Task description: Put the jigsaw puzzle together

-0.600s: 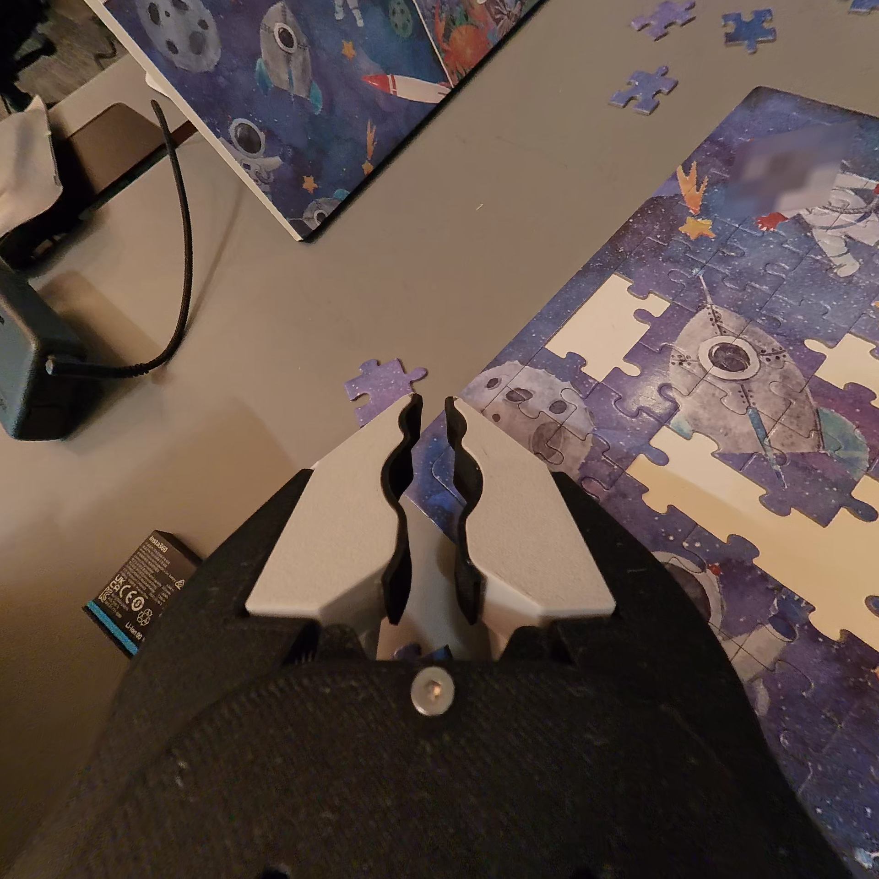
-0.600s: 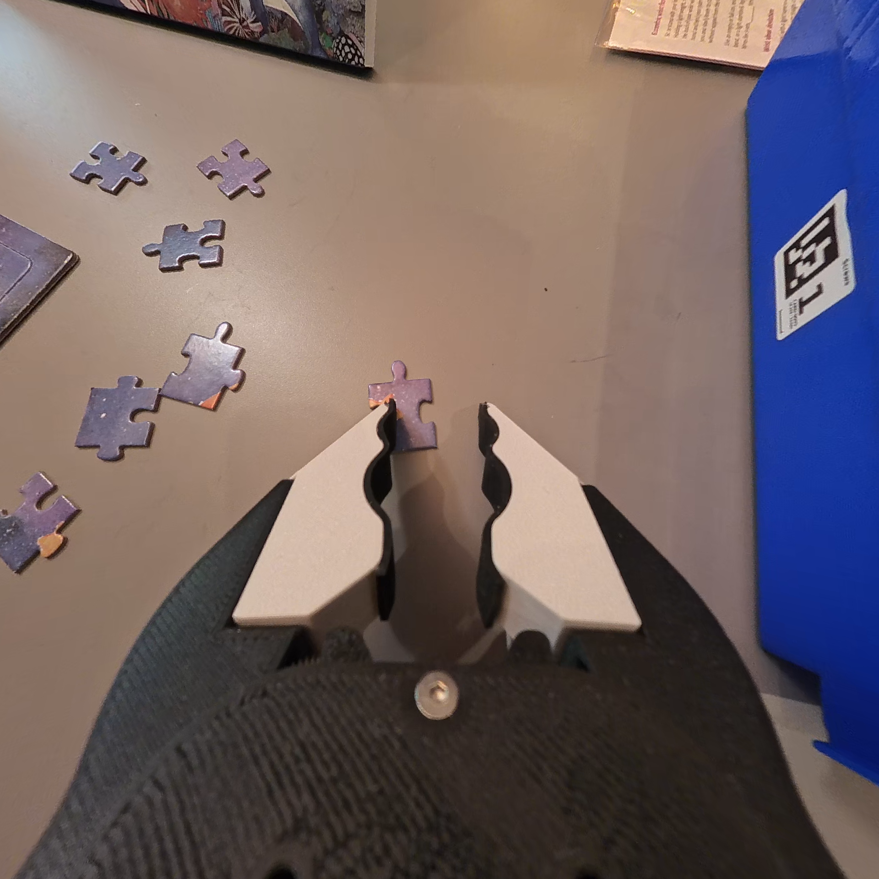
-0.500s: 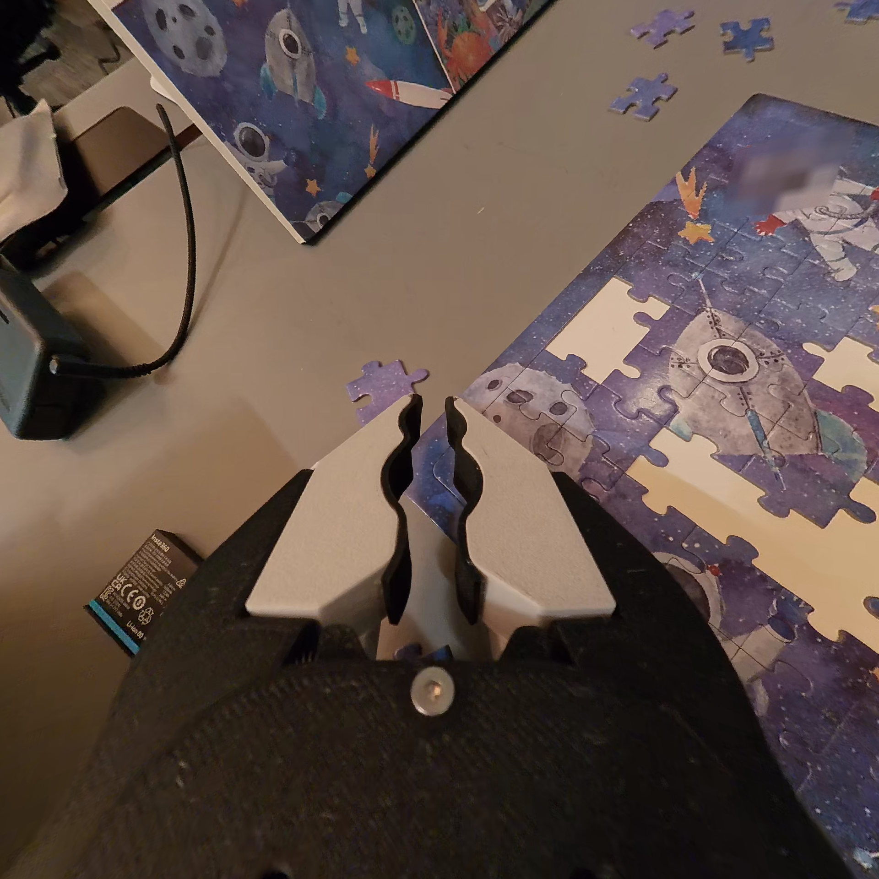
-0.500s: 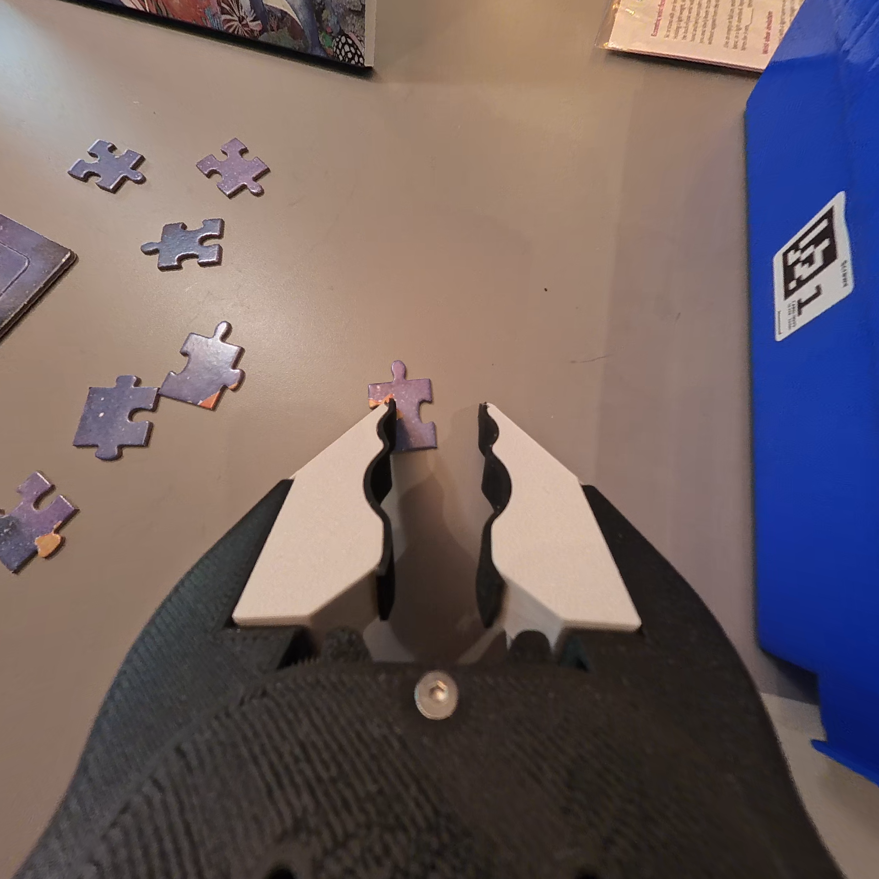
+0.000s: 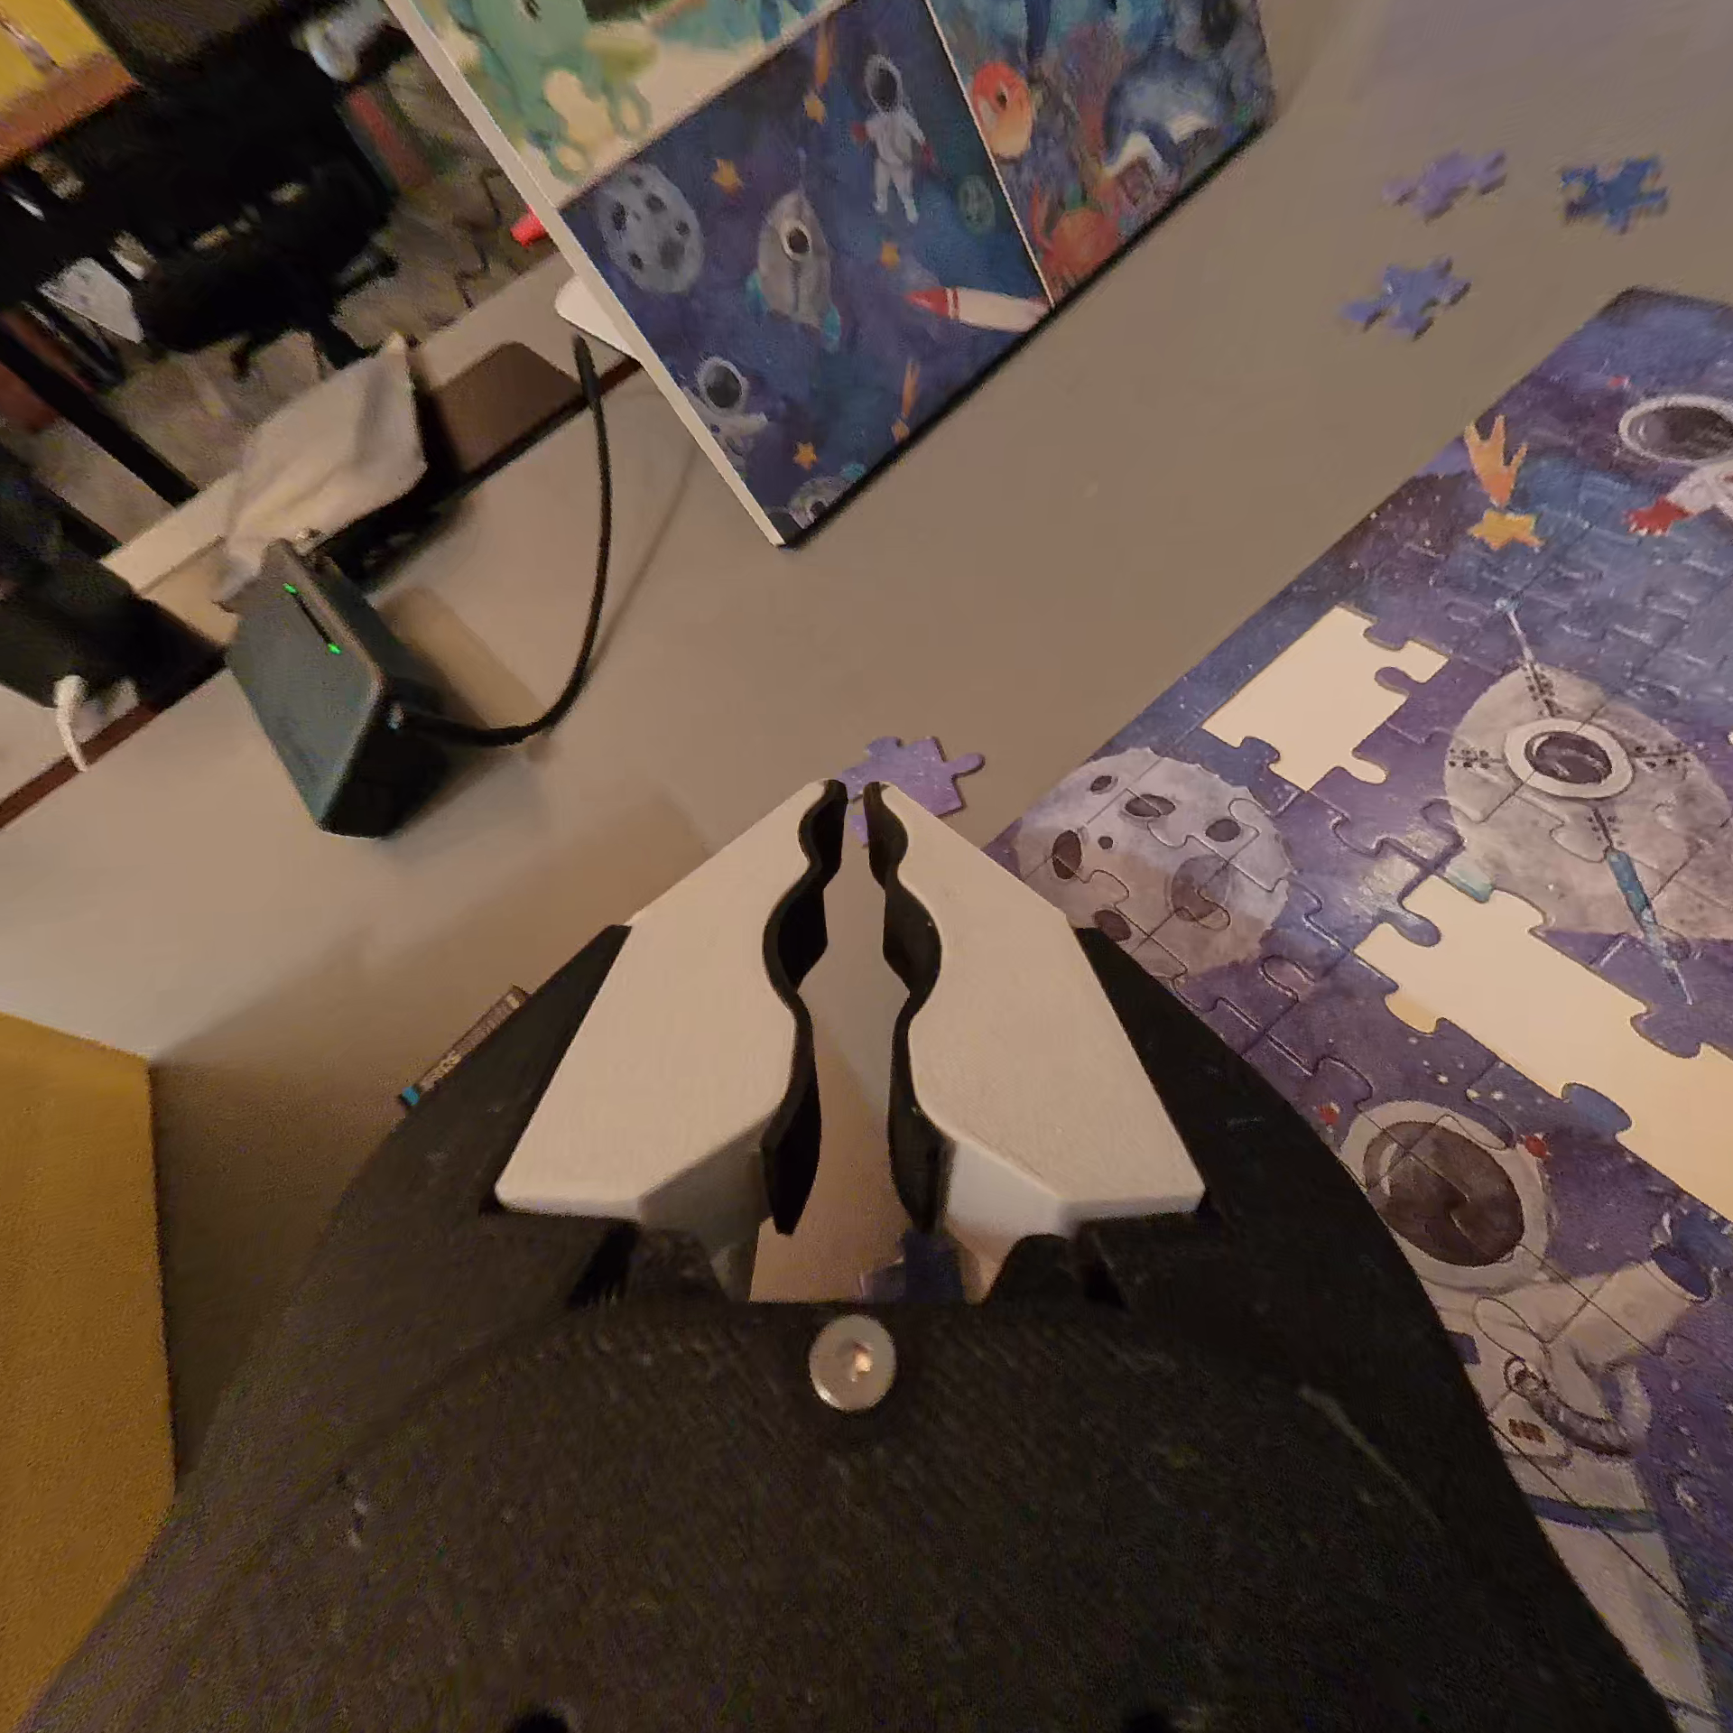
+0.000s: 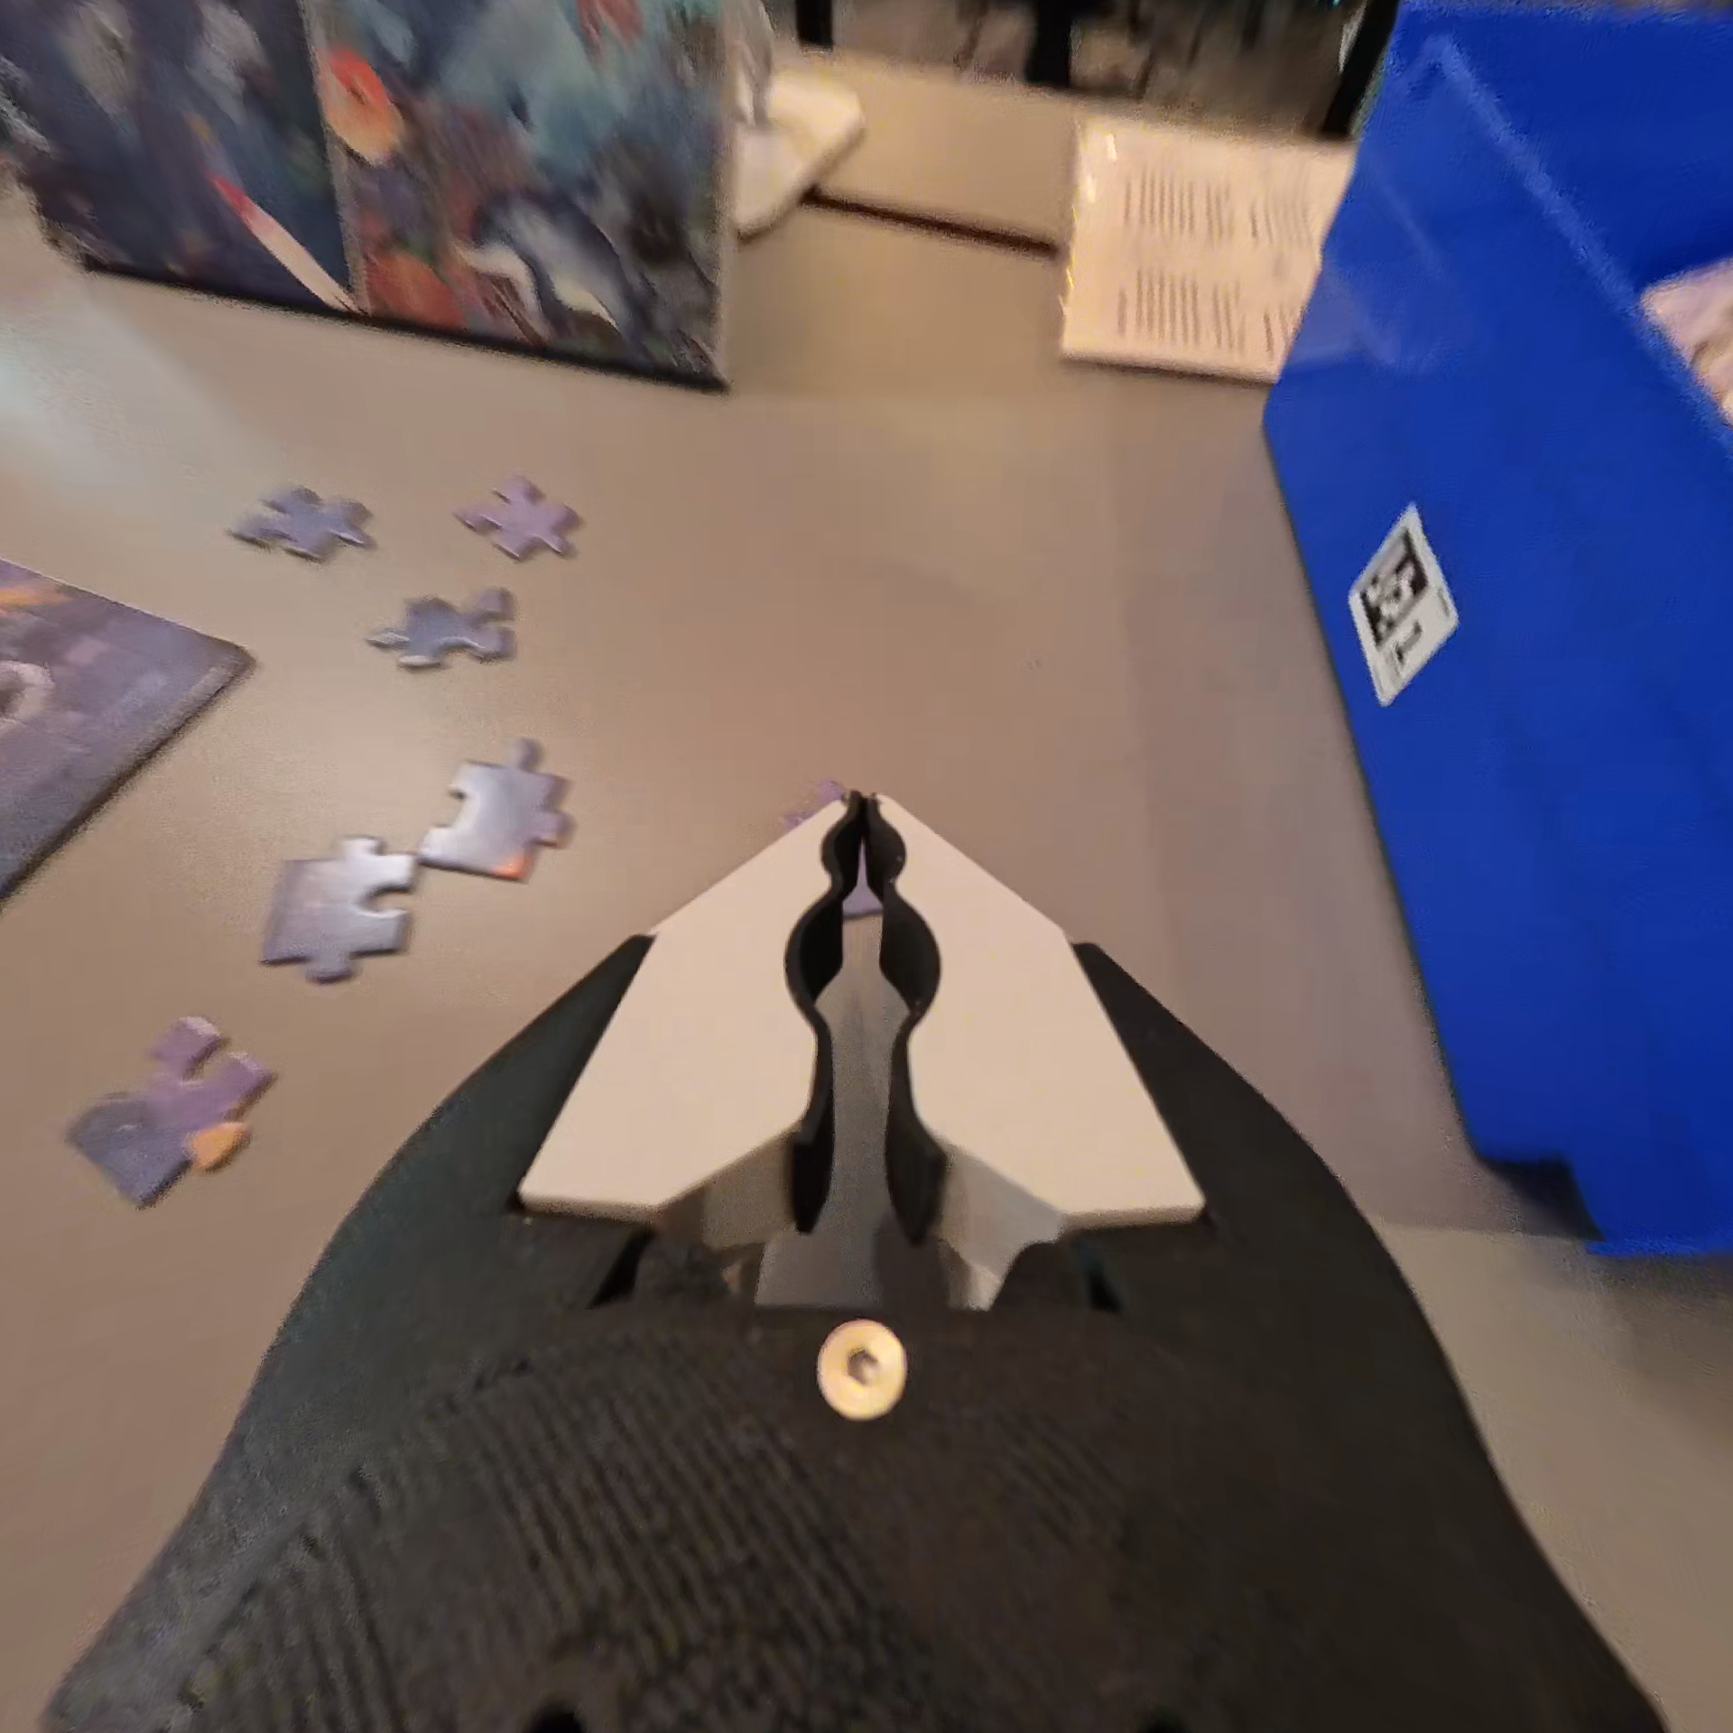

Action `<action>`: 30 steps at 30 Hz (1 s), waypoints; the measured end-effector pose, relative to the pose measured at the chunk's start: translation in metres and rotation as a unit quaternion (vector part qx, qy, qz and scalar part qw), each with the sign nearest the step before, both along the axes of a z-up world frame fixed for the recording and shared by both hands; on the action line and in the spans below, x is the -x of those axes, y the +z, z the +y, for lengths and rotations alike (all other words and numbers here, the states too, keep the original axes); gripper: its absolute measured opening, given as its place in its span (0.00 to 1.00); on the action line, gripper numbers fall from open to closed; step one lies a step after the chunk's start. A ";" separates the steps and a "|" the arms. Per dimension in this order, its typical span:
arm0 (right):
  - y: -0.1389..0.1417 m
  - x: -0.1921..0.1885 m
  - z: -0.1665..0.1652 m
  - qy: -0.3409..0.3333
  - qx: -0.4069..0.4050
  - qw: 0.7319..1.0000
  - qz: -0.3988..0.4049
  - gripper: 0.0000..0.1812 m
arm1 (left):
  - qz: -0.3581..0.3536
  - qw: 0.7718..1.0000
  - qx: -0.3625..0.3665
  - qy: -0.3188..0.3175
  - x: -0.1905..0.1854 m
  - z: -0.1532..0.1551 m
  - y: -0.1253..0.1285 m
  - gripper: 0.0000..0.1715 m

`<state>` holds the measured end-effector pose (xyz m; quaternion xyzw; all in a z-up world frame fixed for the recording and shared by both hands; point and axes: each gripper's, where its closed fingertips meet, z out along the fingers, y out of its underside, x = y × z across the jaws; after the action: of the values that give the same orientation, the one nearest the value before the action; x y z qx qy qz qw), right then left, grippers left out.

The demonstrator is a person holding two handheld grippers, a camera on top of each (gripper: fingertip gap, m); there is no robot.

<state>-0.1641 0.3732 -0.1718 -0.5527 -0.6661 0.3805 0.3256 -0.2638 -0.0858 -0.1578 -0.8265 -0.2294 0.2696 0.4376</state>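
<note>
On the grey worktop, the right tool pinches a purple jigsaw piece. At three o'clock of the narrowly parted, empty left tool lies the unfinished space puzzle.

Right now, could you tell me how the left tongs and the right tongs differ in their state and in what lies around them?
The left tongs show a narrow gap at the tips and hold nothing; the right tongs are pinched shut on a purple puzzle piece. The left tongs sit beside the assembled puzzle with a loose piece just beyond; the right tongs sit among scattered pieces near a blue bin. Both share white fingers with wavy black pads.
</note>
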 end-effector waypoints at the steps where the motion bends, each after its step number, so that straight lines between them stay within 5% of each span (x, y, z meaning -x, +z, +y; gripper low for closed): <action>1: 0.008 -0.004 -0.011 0.009 0.005 1.000 0.024 0.00 | 0.008 1.000 -0.006 0.003 -0.001 -0.001 0.004 0.01; 8: 0.040 -0.049 -0.077 0.066 -0.048 0.986 0.148 0.00 | 0.027 0.998 -0.051 0.022 -0.010 -0.015 0.018 0.00; 14: 0.037 -0.075 -0.121 0.188 -0.012 0.973 0.135 0.00 | 0.005 0.997 -0.066 0.038 -0.012 -0.024 0.013 0.00; 18: 0.051 -0.098 -0.155 0.281 0.044 0.944 0.169 0.00 | 0.037 0.996 -0.052 0.062 -0.018 -0.032 0.018 0.00; 21: 0.073 -0.131 -0.193 0.374 0.153 0.893 0.195 0.00 | 0.067 0.995 -0.057 0.051 -0.038 -0.032 0.027 0.00; 25: 0.080 -0.164 -0.231 0.424 0.203 0.861 0.194 0.07 | 0.059 0.994 -0.052 -0.081 -0.105 -0.024 0.039 0.18; 30: 0.034 -0.162 -0.253 0.400 0.070 0.910 0.084 0.26 | -0.083 0.977 0.000 -0.195 -0.172 -0.040 0.003 0.46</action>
<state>-0.0025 0.1207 -0.1382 -0.2274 -0.7733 0.5695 0.1611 -0.0922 -0.1259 -0.1551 -0.8750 -0.0997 0.1093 0.4609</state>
